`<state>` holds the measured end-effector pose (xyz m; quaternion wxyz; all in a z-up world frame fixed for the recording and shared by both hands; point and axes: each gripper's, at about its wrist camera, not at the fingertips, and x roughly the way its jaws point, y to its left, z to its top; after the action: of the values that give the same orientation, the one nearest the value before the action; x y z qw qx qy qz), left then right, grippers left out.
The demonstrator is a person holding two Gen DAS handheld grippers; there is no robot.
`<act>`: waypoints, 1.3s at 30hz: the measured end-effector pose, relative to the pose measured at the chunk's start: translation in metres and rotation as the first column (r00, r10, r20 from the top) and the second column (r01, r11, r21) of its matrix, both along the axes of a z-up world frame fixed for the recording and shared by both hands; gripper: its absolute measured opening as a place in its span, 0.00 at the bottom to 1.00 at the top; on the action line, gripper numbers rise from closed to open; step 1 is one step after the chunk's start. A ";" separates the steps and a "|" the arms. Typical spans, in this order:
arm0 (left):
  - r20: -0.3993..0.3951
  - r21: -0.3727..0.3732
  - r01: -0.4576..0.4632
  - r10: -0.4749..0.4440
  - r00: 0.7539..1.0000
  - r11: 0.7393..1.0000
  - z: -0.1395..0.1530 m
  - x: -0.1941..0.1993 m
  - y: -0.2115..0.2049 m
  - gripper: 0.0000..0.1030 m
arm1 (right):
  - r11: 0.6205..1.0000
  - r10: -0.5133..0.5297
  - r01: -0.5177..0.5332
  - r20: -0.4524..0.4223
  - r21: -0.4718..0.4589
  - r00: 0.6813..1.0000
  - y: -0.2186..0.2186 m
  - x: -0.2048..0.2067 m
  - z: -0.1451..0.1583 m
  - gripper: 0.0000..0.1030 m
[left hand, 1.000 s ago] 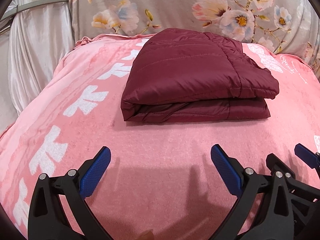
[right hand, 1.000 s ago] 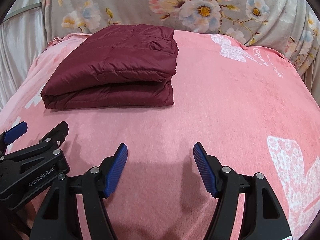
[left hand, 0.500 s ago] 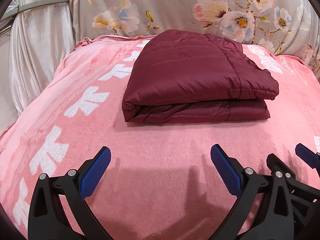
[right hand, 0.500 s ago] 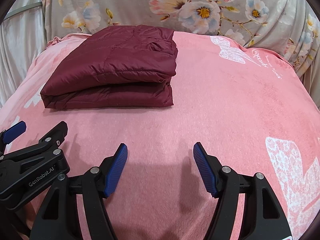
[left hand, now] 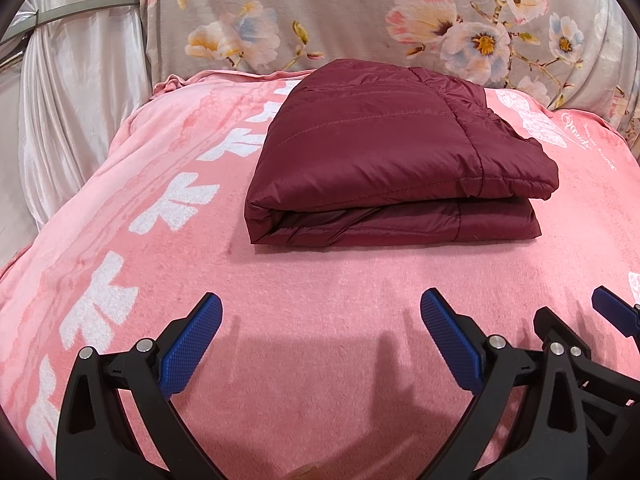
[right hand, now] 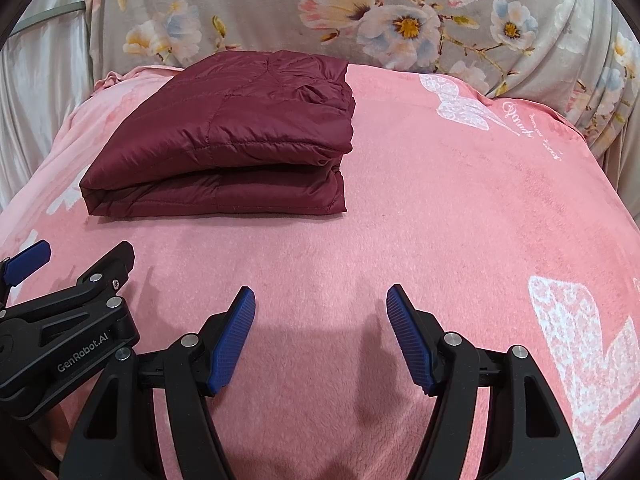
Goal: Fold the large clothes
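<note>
A dark red quilted jacket [left hand: 392, 156] lies folded in a thick rectangular stack on the pink blanket [left hand: 320, 288], toward the far side; it also shows in the right wrist view [right hand: 232, 140]. My left gripper [left hand: 320, 332] is open and empty, hovering over the blanket in front of the jacket, apart from it. My right gripper [right hand: 320, 328] is open and empty, just right of the left one, in front of the jacket's right end. The right gripper's fingers [left hand: 612, 312] show at the left wrist view's right edge. The left gripper's body [right hand: 60, 328] shows at the right wrist view's left edge.
A grey floral cloth [left hand: 360, 12] rises behind the blanket. A pale satin curtain [left hand: 72, 80] hangs at the far left. The blanket has white patterns along its left side [left hand: 100, 304] and a white flower at the right [right hand: 580, 340].
Both grippers stay open and nearly still. The jacket appears very slightly lower and nearer in both views; it keeps its folded shape.
</note>
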<state>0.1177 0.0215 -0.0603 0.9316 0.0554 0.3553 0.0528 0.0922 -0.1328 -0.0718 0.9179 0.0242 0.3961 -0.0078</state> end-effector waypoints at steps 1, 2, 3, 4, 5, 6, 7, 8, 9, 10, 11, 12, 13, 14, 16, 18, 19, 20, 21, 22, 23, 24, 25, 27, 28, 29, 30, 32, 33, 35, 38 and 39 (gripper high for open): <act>0.001 0.000 0.000 0.000 1.000 1.000 0.000 0.000 0.000 0.94 | 1.000 0.000 0.000 0.000 -0.001 1.000 -0.001 0.000 0.000 0.65; 0.001 0.000 0.000 0.000 1.000 1.000 0.000 0.000 0.000 0.94 | 1.000 0.001 -0.001 0.000 0.000 1.000 -0.001 0.000 0.000 0.65; 0.000 0.000 0.000 0.000 1.000 1.000 0.000 0.000 0.000 0.94 | 1.000 0.000 0.000 0.000 -0.001 1.000 -0.001 0.000 0.000 0.65; 0.001 0.000 0.000 0.000 1.000 1.000 0.000 0.000 0.000 0.94 | 1.000 0.001 -0.001 0.000 -0.001 1.000 -0.001 0.000 0.000 0.65; 0.001 0.001 0.000 0.000 1.000 1.000 0.000 0.000 0.000 0.94 | 1.000 0.001 -0.001 0.000 -0.001 1.000 -0.001 0.000 0.000 0.65; 0.000 0.001 0.000 0.000 1.000 1.000 0.000 0.000 0.000 0.94 | 1.000 0.000 0.000 0.000 -0.001 1.000 -0.001 0.000 0.000 0.65; 0.001 0.001 0.000 0.000 1.000 1.000 0.000 0.000 0.001 0.94 | 1.000 0.000 0.000 0.000 -0.001 1.000 0.000 0.000 0.000 0.65; 0.001 0.000 0.000 0.000 1.000 1.000 0.000 0.000 0.000 0.94 | 1.000 0.001 -0.001 0.001 -0.001 1.000 -0.001 0.000 0.000 0.65; 0.001 0.000 0.000 0.000 1.000 1.000 0.000 0.000 0.001 0.94 | 1.000 0.001 -0.001 0.000 -0.001 1.000 -0.001 0.000 0.000 0.65; 0.001 0.001 0.001 -0.001 1.000 1.000 0.000 0.000 0.000 0.94 | 1.000 0.002 -0.002 0.000 -0.002 1.000 -0.001 0.000 0.000 0.65; 0.002 0.001 0.000 0.000 1.000 1.000 0.000 0.000 0.001 0.94 | 1.000 0.001 -0.001 0.000 -0.002 1.000 -0.001 0.000 0.000 0.65; 0.001 0.001 0.000 0.000 1.000 1.000 0.000 0.000 0.000 0.94 | 1.000 0.000 0.000 0.000 -0.002 1.000 0.000 0.000 0.000 0.65; 0.002 0.002 0.000 0.000 1.000 1.000 0.000 0.000 0.000 0.94 | 1.000 0.000 0.000 0.000 -0.002 1.000 -0.001 0.000 0.000 0.65; 0.003 0.004 0.000 0.000 1.000 1.000 0.000 0.000 0.000 0.94 | 1.000 0.001 -0.001 0.001 -0.003 1.000 -0.001 -0.001 0.000 0.65; 0.004 0.007 -0.004 0.004 1.000 1.000 0.002 -0.001 0.001 0.94 | 1.000 0.001 -0.001 0.001 -0.003 1.000 -0.001 0.000 0.000 0.65; 0.004 0.006 -0.005 0.005 1.000 1.000 0.002 -0.001 0.000 0.94 | 1.000 0.002 -0.002 0.000 -0.003 1.000 0.000 0.000 0.000 0.65; 0.004 0.006 -0.004 0.004 1.000 1.000 0.002 -0.001 0.001 0.94 | 1.000 0.001 -0.001 0.000 -0.002 1.000 0.000 0.000 0.000 0.65; 0.004 0.007 -0.005 0.005 1.000 1.000 0.002 -0.001 0.001 0.94 | 1.000 0.001 -0.001 0.000 -0.002 1.000 0.000 0.000 0.000 0.65; 0.005 0.009 -0.006 0.006 1.000 1.000 0.002 -0.001 0.000 0.94 | 1.000 0.001 -0.001 0.001 -0.003 1.000 -0.001 0.000 0.000 0.65; 0.005 0.010 -0.007 0.007 1.000 1.000 0.002 -0.001 0.001 0.94 | 1.000 0.001 -0.001 0.001 -0.003 1.000 -0.001 0.000 0.000 0.65; 0.004 0.010 -0.007 0.007 1.000 1.000 0.002 -0.001 0.001 0.94 | 1.000 0.001 -0.001 0.000 -0.003 1.000 -0.001 0.000 0.000 0.65; 0.004 0.008 -0.007 0.007 1.000 1.000 0.002 -0.001 0.001 0.94 | 1.000 0.001 -0.001 0.000 -0.003 1.000 0.000 0.000 0.000 0.65; 0.003 0.007 -0.007 0.007 1.000 1.000 0.002 -0.001 0.001 0.94 | 1.000 0.000 0.000 0.000 -0.004 1.000 -0.001 0.000 0.000 0.65; 0.002 0.009 -0.007 0.007 1.000 1.000 0.003 -0.002 0.000 0.94 | 1.000 0.002 -0.002 0.002 -0.003 1.000 0.000 0.000 0.000 0.65; 0.003 0.008 -0.008 0.008 1.000 1.000 0.003 -0.002 0.000 0.94 | 1.000 0.002 -0.002 0.002 -0.004 1.000 -0.001 0.000 0.000 0.65; 0.003 0.008 -0.008 0.008 1.000 1.000 0.003 -0.002 0.000 0.94 | 1.000 0.002 -0.002 0.000 -0.005 1.000 0.000 0.000 0.000 0.65; 0.003 0.006 -0.008 0.008 1.000 1.000 0.003 -0.002 0.000 0.94 | 1.000 0.002 -0.002 0.000 -0.006 1.000 -0.001 0.000 0.000 0.65; 0.002 0.006 -0.009 0.009 1.000 1.000 0.002 -0.002 0.000 0.94 | 1.000 0.002 -0.002 0.002 -0.005 1.000 0.000 0.000 0.000 0.65; 0.001 0.004 -0.008 0.008 1.000 1.000 0.002 -0.001 0.001 0.94 | 1.000 0.001 -0.001 0.003 -0.006 1.000 -0.001 0.000 0.000 0.65; -0.001 0.000 -0.006 0.006 1.000 1.000 0.002 -0.001 0.001 0.94 | 1.000 0.001 -0.001 0.001 -0.008 1.000 0.000 0.000 0.000 0.65; -0.001 0.009 -0.008 0.008 1.000 1.000 0.001 0.001 0.001 0.94 | 1.000 0.001 -0.001 0.002 -0.007 1.000 -0.001 0.000 0.000 0.65; -0.001 0.006 -0.007 0.007 1.000 1.000 0.001 0.000 0.002 0.94 | 1.000 0.001 -0.001 0.002 -0.007 1.000 -0.002 0.000 0.000 0.65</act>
<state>0.1180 0.0235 -0.0591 0.9310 0.0571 0.3561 0.0571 0.0924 -0.1344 -0.0718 0.9183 0.0206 0.3952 -0.0088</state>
